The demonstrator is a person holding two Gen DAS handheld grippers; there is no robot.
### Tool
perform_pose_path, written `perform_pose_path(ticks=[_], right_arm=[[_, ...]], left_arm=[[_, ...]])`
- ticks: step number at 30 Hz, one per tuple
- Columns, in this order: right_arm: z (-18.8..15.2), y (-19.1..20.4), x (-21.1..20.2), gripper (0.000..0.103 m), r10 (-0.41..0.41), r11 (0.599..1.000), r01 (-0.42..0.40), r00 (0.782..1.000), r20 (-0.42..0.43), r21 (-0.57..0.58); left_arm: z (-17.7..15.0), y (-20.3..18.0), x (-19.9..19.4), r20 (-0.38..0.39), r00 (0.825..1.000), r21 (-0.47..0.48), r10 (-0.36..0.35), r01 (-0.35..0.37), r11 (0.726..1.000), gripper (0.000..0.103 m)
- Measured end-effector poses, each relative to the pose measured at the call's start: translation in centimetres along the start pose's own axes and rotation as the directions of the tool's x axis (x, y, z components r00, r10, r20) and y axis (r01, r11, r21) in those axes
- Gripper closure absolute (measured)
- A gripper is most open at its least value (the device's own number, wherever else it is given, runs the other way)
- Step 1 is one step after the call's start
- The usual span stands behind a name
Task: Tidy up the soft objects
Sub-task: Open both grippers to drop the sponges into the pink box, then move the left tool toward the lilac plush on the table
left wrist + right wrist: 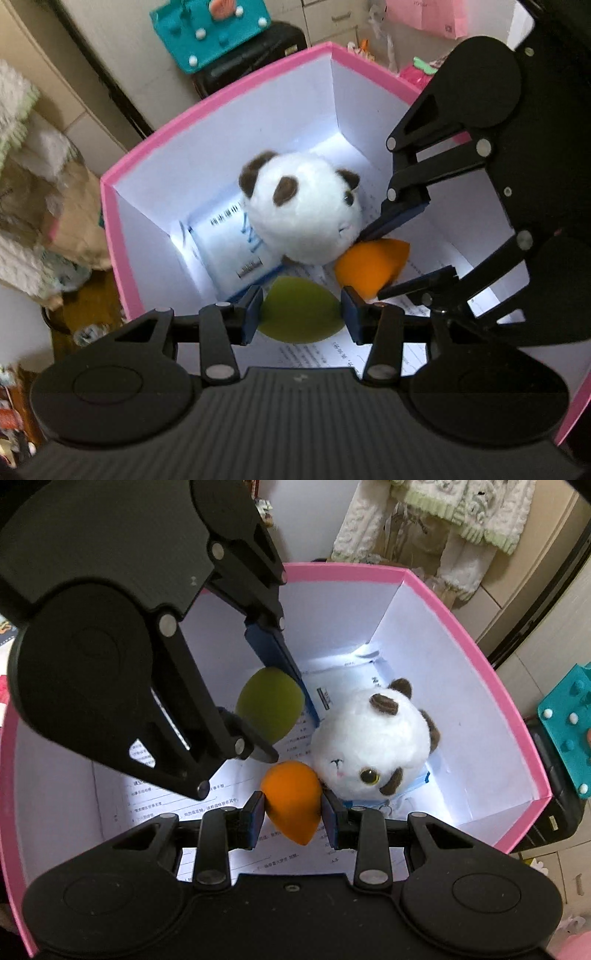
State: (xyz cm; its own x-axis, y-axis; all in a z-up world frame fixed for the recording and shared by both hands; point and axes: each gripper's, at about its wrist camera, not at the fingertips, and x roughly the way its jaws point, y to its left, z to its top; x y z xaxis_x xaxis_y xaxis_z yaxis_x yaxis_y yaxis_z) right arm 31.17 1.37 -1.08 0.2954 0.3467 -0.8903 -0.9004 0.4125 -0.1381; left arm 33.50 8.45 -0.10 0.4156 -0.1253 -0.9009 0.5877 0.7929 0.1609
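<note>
Left tool point(301, 314) angled steeply down into pink box point(221, 96), pinching green sponge point(299, 310). Right tool point(293, 812) likewise tilted, pinching orange sponge point(291, 797) beside panda plush point(373, 742), over papers point(155, 794).

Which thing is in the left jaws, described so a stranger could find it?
Look inside the pink box, beside the plush panda. The left gripper is shut on a green sponge; its neighbour, in the right gripper, is orange.
</note>
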Motion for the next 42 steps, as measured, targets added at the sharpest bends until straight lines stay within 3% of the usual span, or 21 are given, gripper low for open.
perform_pose_path(ticks=[9, 11, 16, 22, 28, 34, 42], right_arm=[[0.5, -0.6, 0.8, 0.064, 0.001, 0.997, 0.003, 0.999, -0.049, 0.079], [0.5, -0.7, 0.9, 0.058, -0.005, 0.996, 0.01, 0.999, -0.047, 0.089], [0.0, -0.8, 0.4, 0.048, -0.041, 0.991, 0.044, 0.999, -0.027, 0.128], [-1.0, -0.8, -3.3, 0.046, -0.083, 0.981, 0.068, 0.994, 0.077, 0.183], [-2.8, -0.9, -7.4, 0.045, -0.054, 0.956, 0.0, 0.983, 0.174, 0.295], [-4.1, -0.2, -11.7, 0.045, -0.037, 0.922, -0.066, 0.965, 0.258, 0.381], [-8.6, 2.1, -16.3, 0.044, -0.103, 0.895, -0.031, 0.956, 0.275, 0.444]], left_arm=[[0.0, 0.8, 0.8, 0.005, 1.0, -0.053, -0.01, 0.01, 0.999, 0.049], [-0.2, 0.8, 0.3, 0.025, 1.0, -0.063, -0.018, 0.02, 0.998, 0.041], [-0.5, 0.4, -1.5, 0.092, 0.996, -0.075, 0.007, 0.0, 0.997, 0.035], [-1.8, 0.4, -4.7, 0.152, 0.988, -0.105, 0.029, -0.013, 0.994, 0.034], [-3.1, 0.5, -7.9, 0.167, 0.985, -0.144, 0.042, -0.018, 0.989, 0.034], [-3.8, 0.9, -10.8, 0.151, 0.989, -0.229, -0.007, 0.042, 0.973, 0.034], [-5.6, -1.8, -15.6, 0.232, 0.973, -0.21, 0.008, 0.042, 0.977, 0.029]])
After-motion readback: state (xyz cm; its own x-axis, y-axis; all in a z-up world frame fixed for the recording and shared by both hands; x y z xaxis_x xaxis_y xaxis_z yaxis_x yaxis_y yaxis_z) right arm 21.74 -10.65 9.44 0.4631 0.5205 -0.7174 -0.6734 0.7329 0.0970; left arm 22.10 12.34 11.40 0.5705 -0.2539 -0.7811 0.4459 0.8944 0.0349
